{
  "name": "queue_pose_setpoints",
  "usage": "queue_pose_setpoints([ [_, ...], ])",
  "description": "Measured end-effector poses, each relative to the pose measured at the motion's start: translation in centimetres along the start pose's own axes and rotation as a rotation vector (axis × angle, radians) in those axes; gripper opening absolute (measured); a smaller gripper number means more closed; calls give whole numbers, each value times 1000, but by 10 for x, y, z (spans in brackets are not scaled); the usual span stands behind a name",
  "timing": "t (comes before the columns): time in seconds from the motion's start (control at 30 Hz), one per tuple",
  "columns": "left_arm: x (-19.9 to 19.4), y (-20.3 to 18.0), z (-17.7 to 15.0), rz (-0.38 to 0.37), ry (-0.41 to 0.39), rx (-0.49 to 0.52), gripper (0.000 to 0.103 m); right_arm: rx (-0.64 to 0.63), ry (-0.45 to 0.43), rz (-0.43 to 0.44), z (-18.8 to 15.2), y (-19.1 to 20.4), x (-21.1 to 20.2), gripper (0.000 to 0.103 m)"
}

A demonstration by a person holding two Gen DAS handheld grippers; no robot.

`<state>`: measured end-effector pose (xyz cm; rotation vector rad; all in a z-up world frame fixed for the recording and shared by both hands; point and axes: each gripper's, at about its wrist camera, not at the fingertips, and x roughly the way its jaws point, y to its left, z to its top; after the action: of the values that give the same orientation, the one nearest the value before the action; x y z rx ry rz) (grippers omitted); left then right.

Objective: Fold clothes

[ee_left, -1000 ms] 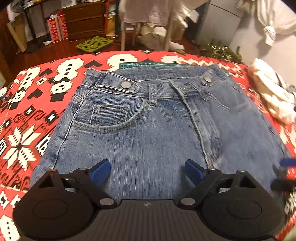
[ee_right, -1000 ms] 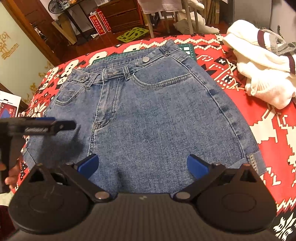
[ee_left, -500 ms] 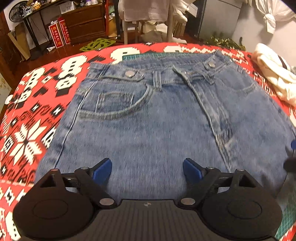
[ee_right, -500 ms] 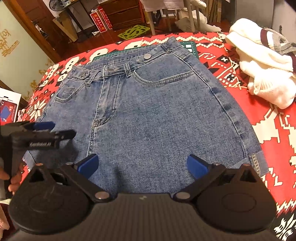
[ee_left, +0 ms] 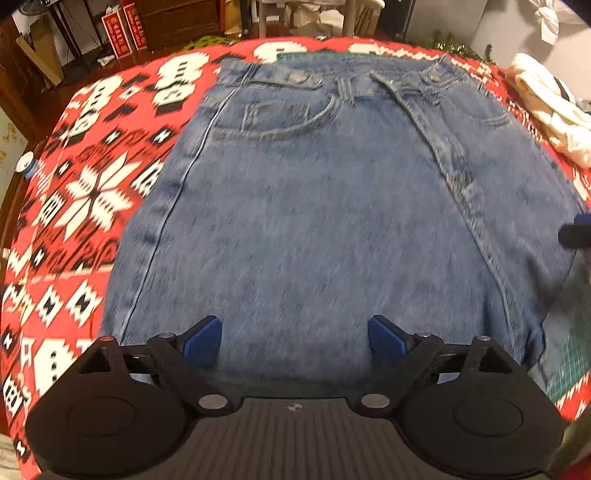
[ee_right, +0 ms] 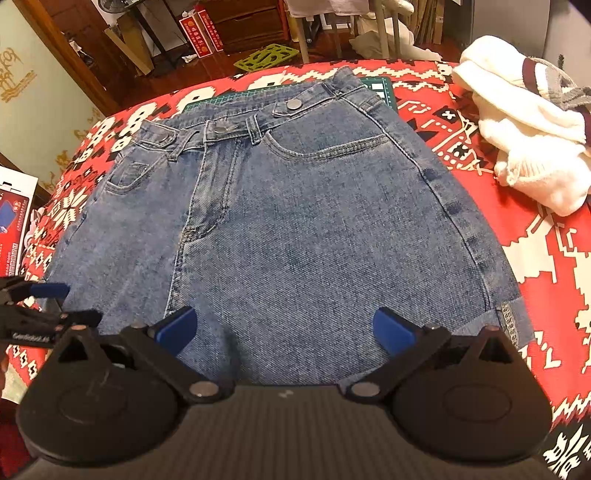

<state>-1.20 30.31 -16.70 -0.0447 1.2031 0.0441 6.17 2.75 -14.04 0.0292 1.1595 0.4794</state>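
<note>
We see a pair of blue denim shorts (ee_right: pixel 295 221) lying flat, front up, on a red blanket with white and black knit-style patterns (ee_right: pixel 535 266), waistband at the far side and leg hems nearest us. Our left gripper (ee_left: pixel 294 338) hovers over the near hem with its blue-padded fingers spread wide, holding nothing. Our right gripper (ee_right: pixel 284 326) hangs over the other leg's hem, fingers likewise parted and empty. A green cutting mat (ee_right: pixel 380 88) peeks out from under the waistband. To the right of the shorts, apart from them, sits a heap of white knit clothing with a maroon stripe (ee_right: pixel 524 129). Nothing lies on the denim itself. Beyond the blanket stand a dark wooden chest of drawers (ee_right: pixel 243 22) and red boxes (ee_right: pixel 201 29) on the floor.
</note>
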Motion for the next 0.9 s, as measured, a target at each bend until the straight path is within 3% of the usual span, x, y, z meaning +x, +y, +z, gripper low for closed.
queue_pose_setpoints([
  [0.1, -4, 4, -4, 4, 9, 2, 88, -2, 6, -2, 0, 0, 1, 103],
  [0.2, -11, 3, -6, -6, -12, 9, 74, -3, 8, -4, 0, 0, 2, 103],
  [0.33, -21, -1, 6, -48, -94, -49, 73, 3, 9, -4, -1, 0, 2, 103],
  [0.47, -17, -18, 30, -78, -128, -85, 73, -4, 16, -7, -2, 0, 4, 103],
  [0.57, -6, -34, 45, -46, -123, -75, 73, -7, 14, -6, -1, 1, 4, 103],
  [0.7, 6, -49, 55, -43, -99, -75, 63, -7, 8, -1, -1, 1, 2, 103],
  [0.9, 10, -68, 43, 21, -84, -3, 63, 1, 6, 7, -1, -2, 1, 103],
])
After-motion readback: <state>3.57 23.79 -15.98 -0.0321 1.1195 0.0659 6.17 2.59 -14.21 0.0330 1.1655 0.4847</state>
